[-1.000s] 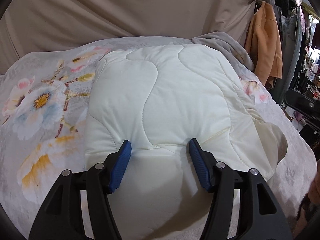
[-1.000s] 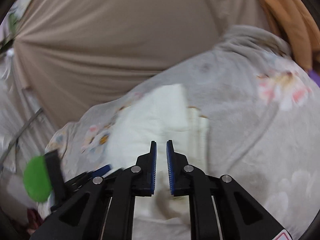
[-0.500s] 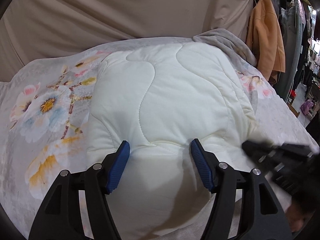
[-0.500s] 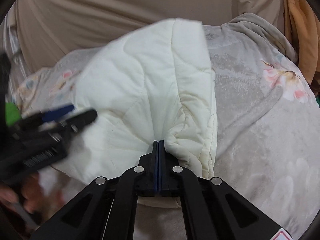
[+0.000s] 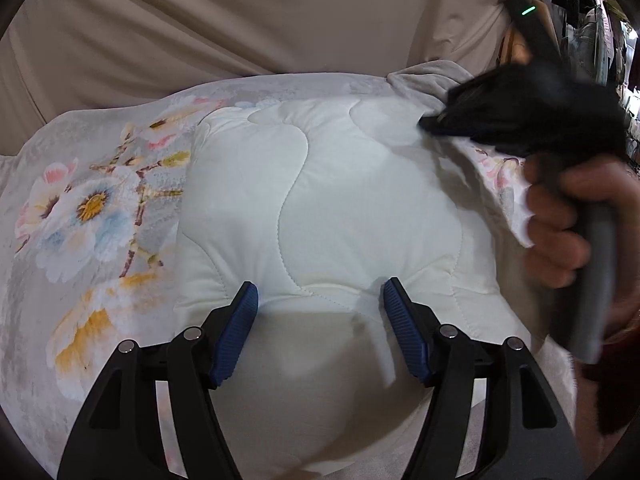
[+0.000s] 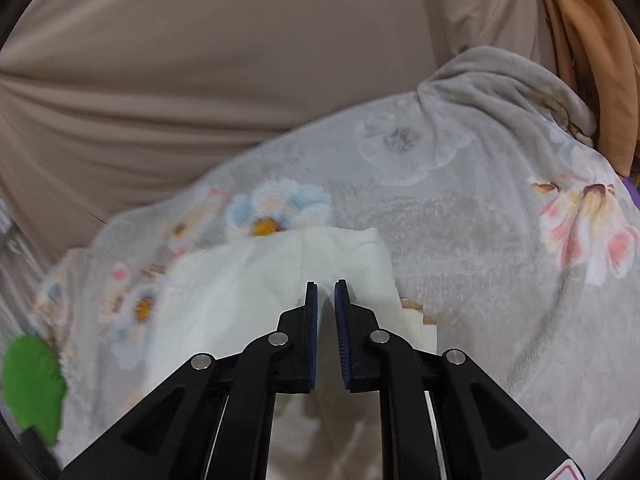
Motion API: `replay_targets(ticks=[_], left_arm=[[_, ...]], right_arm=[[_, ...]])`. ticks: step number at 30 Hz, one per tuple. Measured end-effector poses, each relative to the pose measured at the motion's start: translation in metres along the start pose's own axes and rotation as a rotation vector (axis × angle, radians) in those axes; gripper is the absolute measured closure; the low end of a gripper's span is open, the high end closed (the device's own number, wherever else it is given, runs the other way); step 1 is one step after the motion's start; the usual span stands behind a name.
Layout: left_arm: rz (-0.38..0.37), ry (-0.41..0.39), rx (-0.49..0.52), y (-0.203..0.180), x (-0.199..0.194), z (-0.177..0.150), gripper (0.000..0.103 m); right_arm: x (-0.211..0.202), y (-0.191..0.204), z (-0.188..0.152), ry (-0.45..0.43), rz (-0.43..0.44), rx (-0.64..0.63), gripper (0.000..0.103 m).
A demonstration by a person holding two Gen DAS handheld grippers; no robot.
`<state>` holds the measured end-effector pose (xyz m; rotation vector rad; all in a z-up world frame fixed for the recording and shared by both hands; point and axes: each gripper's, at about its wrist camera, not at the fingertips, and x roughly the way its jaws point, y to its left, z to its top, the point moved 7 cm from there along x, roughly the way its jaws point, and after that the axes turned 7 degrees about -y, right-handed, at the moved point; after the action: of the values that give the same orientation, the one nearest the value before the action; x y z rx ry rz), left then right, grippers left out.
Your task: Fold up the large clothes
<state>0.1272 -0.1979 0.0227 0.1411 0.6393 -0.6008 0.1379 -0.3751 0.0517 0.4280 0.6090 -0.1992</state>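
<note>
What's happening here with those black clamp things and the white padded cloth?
A person is folding a white quilted garment on a floral blanket, holding a clamp tool in each hand. The left gripper is wide open, its fingers resting on the garment's near edge without pinching it. The right gripper hovers over the far right corner, jaws open only a crack with nothing visibly between them. The garment lies as a flat bundle.

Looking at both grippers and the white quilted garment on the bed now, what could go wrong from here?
1. The left gripper is open over the white quilted garment, not pinning it, so the fold may spring apart.
2. The right gripper has a narrow gap and holds nothing; regrasping could also catch the floral blanket.
</note>
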Motion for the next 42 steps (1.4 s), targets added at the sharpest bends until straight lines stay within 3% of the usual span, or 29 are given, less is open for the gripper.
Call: replay_targets(ticks=[1,3,7,11,13,15,17,18,19,21,26,29,32,34,36,38,40,42], left_arm=[[-0.006,-0.005,0.000,-0.001,0.000,0.001,0.039],[-0.030,-0.018,0.006,-0.003,-0.001,0.004,0.037],[-0.041,-0.033,0.043,-0.013,0.000,0.005,0.033],[-0.036,-0.019,0.033,-0.015,0.006,0.006,0.025],[-0.063,0.005,-0.012,-0.009,0.002,0.009,0.025],[-0.109,0.005,-0.075,0.005,-0.011,0.016,0.025],[-0.091,-0.017,-0.101,0.021,-0.024,0.020,0.025],[-0.077,-0.032,-0.107,0.030,-0.030,0.021,0.025],[-0.068,-0.038,-0.111,0.036,-0.034,0.021,0.025],[-0.057,-0.032,-0.133,0.047,-0.039,0.017,0.025],[-0.087,0.026,-0.197,0.053,-0.036,-0.006,0.025],[-0.092,0.061,-0.212,0.053,-0.031,-0.018,0.025],[-0.102,0.045,-0.232,0.055,-0.041,-0.014,0.025],[-0.099,0.013,-0.209,0.053,-0.049,-0.006,0.025],[-0.089,0.014,-0.189,0.049,-0.045,-0.007,0.025],[-0.107,0.063,-0.198,0.046,-0.030,-0.018,0.022],[-0.133,0.098,-0.230,0.044,-0.017,-0.030,0.021],[-0.111,0.093,-0.249,0.046,-0.009,-0.036,0.019]], right_arm=[[0.018,-0.006,-0.008,0.026,-0.033,-0.007,0.103],[0.043,-0.017,-0.023,0.070,-0.056,-0.012,0.103],[0.063,-0.035,-0.037,0.108,-0.003,0.069,0.103],[0.065,-0.033,-0.034,0.138,0.011,0.040,0.103],[0.040,-0.035,-0.024,0.112,0.043,0.067,0.103],[-0.006,-0.034,-0.013,0.040,0.110,0.078,0.090],[-0.061,-0.036,-0.016,-0.021,0.119,0.019,0.084],[-0.082,-0.038,-0.022,-0.042,0.122,-0.005,0.073],[-0.103,-0.040,-0.034,-0.041,0.137,-0.020,0.059],[-0.119,-0.044,-0.062,0.013,0.169,-0.022,0.055],[-0.111,-0.048,-0.132,0.137,0.193,0.032,0.055],[-0.114,-0.040,-0.137,0.097,0.203,0.030,0.080],[-0.147,-0.035,-0.118,-0.013,0.249,0.033,0.089],[-0.157,-0.043,-0.116,-0.035,0.215,0.050,0.090],[-0.130,-0.061,-0.137,0.046,0.120,0.055,0.090],[-0.098,-0.074,-0.166,0.140,0.093,0.095,0.090],[-0.091,-0.076,-0.173,0.120,0.063,0.076,0.089],[-0.094,-0.073,-0.172,0.116,0.047,0.067,0.088]])
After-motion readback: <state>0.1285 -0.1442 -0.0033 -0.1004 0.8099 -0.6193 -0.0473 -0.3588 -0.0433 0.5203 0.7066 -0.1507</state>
